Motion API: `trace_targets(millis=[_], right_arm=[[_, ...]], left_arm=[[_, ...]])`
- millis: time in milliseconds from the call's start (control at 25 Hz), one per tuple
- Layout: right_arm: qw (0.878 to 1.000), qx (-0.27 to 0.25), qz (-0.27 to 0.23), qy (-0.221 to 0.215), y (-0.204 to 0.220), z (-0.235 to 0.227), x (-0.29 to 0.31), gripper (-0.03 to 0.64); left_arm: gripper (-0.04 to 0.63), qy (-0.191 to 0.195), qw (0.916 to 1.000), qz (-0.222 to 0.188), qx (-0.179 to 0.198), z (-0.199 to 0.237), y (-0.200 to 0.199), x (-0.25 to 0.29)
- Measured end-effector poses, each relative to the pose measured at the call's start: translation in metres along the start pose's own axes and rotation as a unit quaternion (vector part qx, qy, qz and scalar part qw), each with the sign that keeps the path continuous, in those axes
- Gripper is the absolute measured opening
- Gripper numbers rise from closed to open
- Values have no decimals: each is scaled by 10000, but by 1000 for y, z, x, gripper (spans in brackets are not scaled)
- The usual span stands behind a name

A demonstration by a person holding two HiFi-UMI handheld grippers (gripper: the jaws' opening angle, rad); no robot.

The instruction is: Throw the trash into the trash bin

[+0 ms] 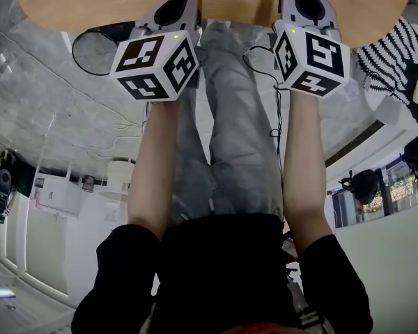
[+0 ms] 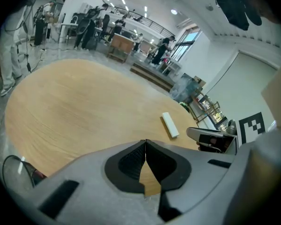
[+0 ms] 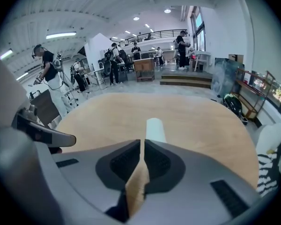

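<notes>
— Where's the white trash piece (image 2: 170, 124)?
— Lying flat on the round wooden tabletop (image 2: 75, 107), just beyond the tips of the right hand-held gripper (image 3: 143, 143), and ahead and to the right of the left hand-held gripper (image 2: 145, 143)
— And the jaws?
— Both pairs are pressed together with nothing between them, poised over the tabletop's near edge
</notes>
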State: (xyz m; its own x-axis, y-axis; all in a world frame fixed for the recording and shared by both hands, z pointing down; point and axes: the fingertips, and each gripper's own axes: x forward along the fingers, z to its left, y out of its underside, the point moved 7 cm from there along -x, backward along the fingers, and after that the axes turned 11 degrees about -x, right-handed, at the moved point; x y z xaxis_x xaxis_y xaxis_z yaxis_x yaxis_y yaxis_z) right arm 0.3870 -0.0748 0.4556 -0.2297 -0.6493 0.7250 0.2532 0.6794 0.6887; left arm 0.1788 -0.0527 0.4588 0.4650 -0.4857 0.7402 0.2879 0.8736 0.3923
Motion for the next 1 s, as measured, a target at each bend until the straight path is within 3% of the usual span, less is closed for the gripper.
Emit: trace_targets(millis=[360, 400, 440, 480, 680, 1000], right_arm=[[9994, -168, 296, -75, -6, -14, 29, 19], [9993, -158, 331, -99, -6, -15, 33, 43], [9991, -153, 375, -123, -6, -15, 36, 124], [9989, -157, 417, -142, -7, -16, 40, 164], [9978, -297, 576, -169, -9, -17, 53, 213], [9946, -336, 951, -226, -1, -21, 71, 229]], left_arm=[[9, -2, 9999, 69, -114, -2, -11, 23], [9, -20, 9999, 63, -147, 0, -12, 24], [9, -37, 9998, 60, -168, 2, -13, 25], [9, -52, 9998, 60, -179, 4, -15, 26], [9, -92, 9997, 32, -211, 10, -20, 26], [9, -226, 9991, -74, -361, 23, -20, 21]])
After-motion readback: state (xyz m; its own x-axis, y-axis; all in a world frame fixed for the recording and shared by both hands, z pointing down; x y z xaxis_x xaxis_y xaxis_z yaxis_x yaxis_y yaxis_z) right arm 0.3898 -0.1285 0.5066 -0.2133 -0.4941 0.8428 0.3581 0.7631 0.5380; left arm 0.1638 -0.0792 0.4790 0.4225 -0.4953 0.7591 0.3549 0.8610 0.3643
